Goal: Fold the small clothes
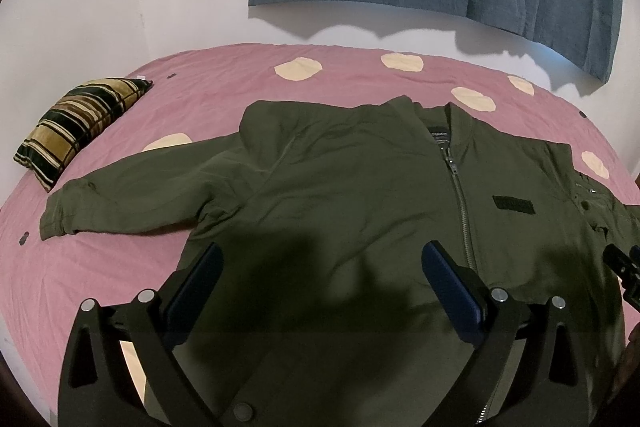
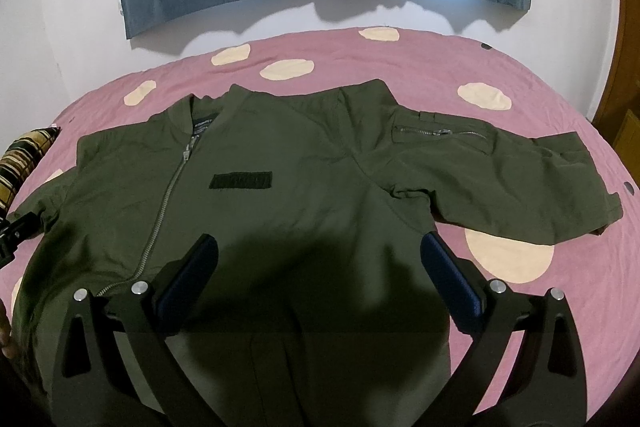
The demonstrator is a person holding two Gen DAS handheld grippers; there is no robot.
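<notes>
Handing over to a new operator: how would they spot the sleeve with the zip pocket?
On the pink spotted bedsheet lies a green jacket, front up. The pocketed sleeve stretches out toward the right; unlike the plain sleeve near the striped pillow, it carries a small silver zip.

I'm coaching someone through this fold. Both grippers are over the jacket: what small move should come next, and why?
Probably take the left gripper out to the cuff of the left sleeve and fold it across the chest. The green jacket lies flat and zipped on the pink bedspread, both sleeves spread outward, and both grippers are open and hold nothing.
</notes>
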